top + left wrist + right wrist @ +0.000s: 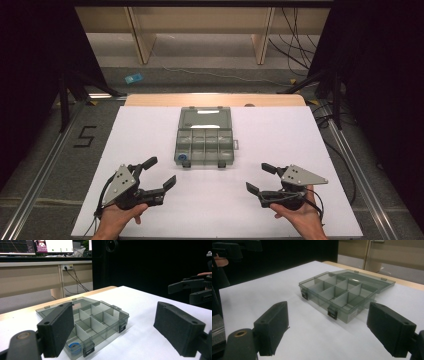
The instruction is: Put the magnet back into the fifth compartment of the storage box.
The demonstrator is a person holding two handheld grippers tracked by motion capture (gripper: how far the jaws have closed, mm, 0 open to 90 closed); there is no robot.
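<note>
a clear grey compartment box (pixel 205 142) is seen lying open on the white table sheet (pixel 150 130), about mid-table, its lid (pixel 205 117) laid flat on the far side. the tray is split into small cells by dividers; two black latches (pixel 186 164) are seen on its near edge. a small blue ring-like item (pixel 183 156) is seen in the near left corner cell, also visible in the left gripper view (pixel 74 346); what it is exactly cannot be told.

the left gripper (pixel 159 173) is held by a hand (pixel 120 217) near the table's near-left, jaws spread wide, nothing between them. it is placed near the box's near-left corner but apart from it. in the left gripper view the box (pixel 87 320) is framed partly behind the left jaw.

the right gripper (pixel 259 179) is held by the other hand (pixel 300 217) at the near-right, jaws likewise spread wide and empty, pointed left toward the middle, well apart from the box. in the right gripper view the box (pixel 342 295) is seen ahead between the two jaws, untouched.

a blue object (pixel 133 78) is seen on the floor beyond the table.
</note>
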